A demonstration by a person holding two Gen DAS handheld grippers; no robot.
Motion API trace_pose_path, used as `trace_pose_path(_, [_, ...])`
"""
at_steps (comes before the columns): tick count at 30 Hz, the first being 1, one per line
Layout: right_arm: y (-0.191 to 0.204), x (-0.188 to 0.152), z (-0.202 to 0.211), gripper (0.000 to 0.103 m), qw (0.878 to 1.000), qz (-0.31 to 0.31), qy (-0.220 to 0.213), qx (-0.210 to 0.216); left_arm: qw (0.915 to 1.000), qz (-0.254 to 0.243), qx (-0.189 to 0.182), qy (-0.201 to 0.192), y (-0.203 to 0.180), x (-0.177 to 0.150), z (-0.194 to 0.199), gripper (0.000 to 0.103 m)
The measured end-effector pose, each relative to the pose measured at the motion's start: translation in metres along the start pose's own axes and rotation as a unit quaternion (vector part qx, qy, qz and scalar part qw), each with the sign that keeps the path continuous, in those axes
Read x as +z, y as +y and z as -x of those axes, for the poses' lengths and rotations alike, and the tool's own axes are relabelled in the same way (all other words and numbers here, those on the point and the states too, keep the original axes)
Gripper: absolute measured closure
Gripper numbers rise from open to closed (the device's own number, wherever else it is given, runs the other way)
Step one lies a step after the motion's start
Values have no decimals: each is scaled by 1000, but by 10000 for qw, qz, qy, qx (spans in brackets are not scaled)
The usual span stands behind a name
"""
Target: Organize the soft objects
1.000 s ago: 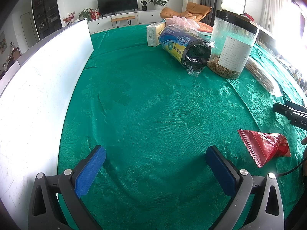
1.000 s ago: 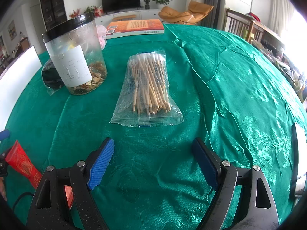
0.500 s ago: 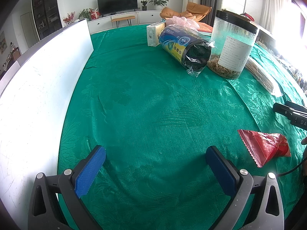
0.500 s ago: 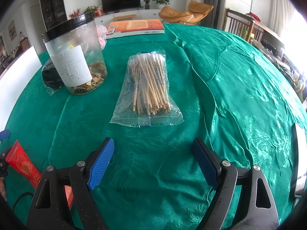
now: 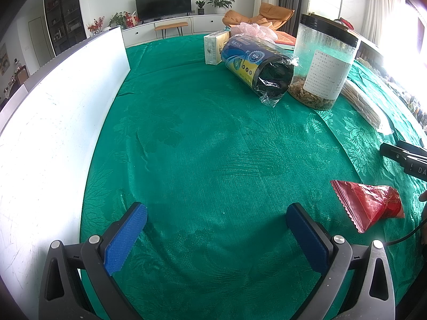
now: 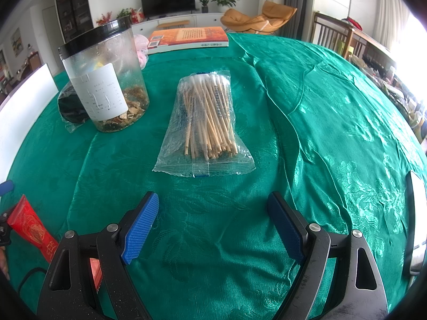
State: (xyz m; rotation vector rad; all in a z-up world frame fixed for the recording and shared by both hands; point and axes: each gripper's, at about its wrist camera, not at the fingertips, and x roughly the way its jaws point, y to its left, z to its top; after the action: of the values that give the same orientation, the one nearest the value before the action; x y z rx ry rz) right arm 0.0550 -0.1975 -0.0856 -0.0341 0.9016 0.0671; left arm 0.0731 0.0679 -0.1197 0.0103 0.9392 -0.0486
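Note:
My left gripper (image 5: pixel 216 216) is open and empty, low over the green tablecloth (image 5: pixel 202 138). A red foil packet (image 5: pixel 368 202) lies to its right; it also shows in the right wrist view (image 6: pixel 29 224) at far left. A blue-labelled roll of black bags (image 5: pixel 256 64) in clear wrap lies at the back. My right gripper (image 6: pixel 212 210) is open and empty, just short of a clear bag of cotton swabs (image 6: pixel 205 122) lying flat ahead of it. A pink mesh puff (image 5: pixel 253 29) sits at the back.
A clear jar with a black lid (image 6: pixel 106 80) stands left of the swabs, also in the left wrist view (image 5: pixel 323 61). A white box wall (image 5: pixel 53 122) runs along the left. A tissue pack (image 5: pixel 213 46) and an orange book (image 6: pixel 189 38) lie at the back.

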Motion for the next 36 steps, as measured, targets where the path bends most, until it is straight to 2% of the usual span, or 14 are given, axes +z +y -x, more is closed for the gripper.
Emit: trace_pose_path(36, [-1, 0, 0, 17, 10000, -3, 2, 2, 10000, 9, -19, -4, 0, 0, 0, 0])
